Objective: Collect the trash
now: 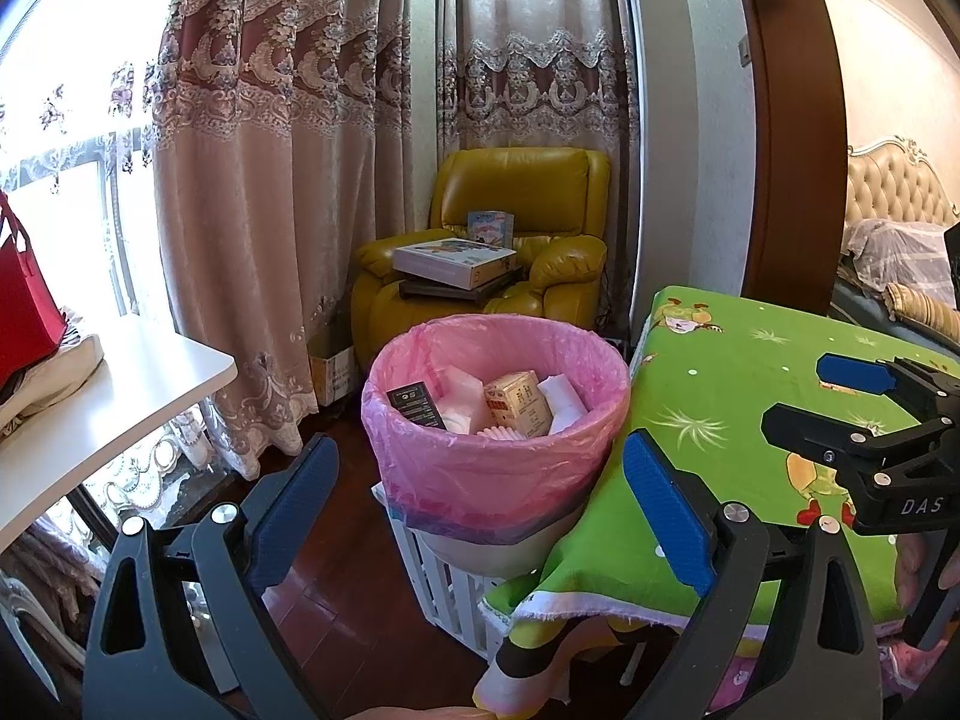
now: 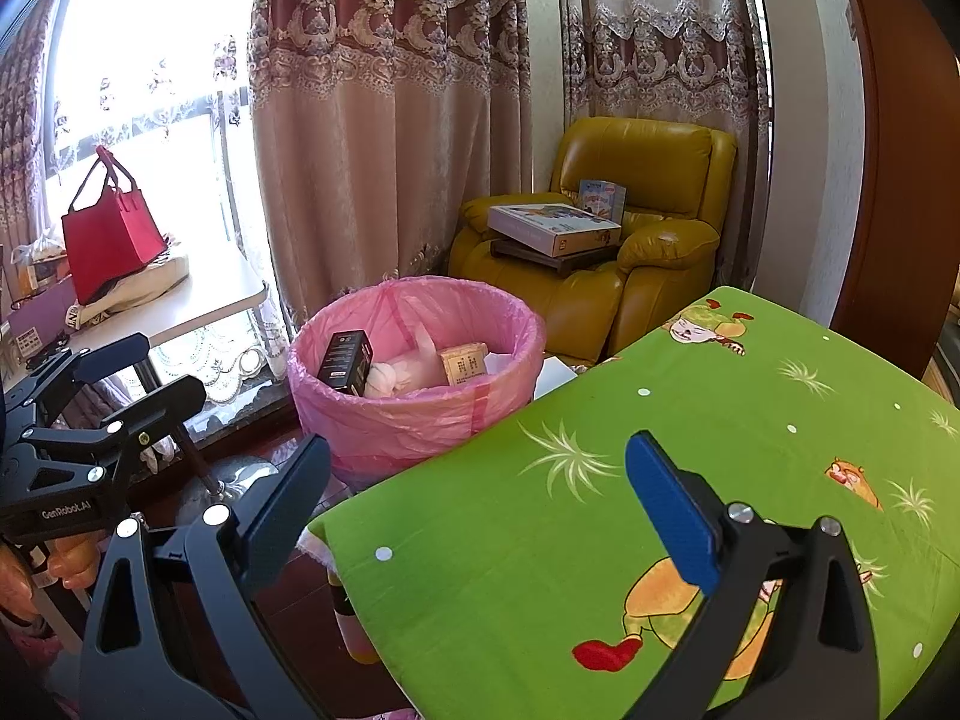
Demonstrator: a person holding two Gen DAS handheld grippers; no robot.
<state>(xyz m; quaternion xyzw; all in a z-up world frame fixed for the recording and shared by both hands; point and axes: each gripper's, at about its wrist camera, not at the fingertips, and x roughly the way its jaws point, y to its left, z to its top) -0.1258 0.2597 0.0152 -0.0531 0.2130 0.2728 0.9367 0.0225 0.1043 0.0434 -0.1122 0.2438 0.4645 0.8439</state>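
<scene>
Both hand-held grippers stand wide open and empty: the left hand-held gripper (image 1: 480, 516) faces the pink-lined bin (image 1: 498, 420) just ahead, while the right hand-held gripper (image 2: 480, 516) hovers over the green-clothed tabletop (image 2: 690, 450), the bin ahead and to its left. The left is nearer. A black box (image 1: 415, 405), a tan carton (image 1: 519, 403) and wrappers already lie inside; no loose trash shows on the cloth.

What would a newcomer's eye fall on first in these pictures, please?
The pink-lined trash bin stands centre, holding a black box, a tan box and white wrappers. Right of it spreads the bright green cartoon tablecloth; behind sits a mustard armchair.
</scene>
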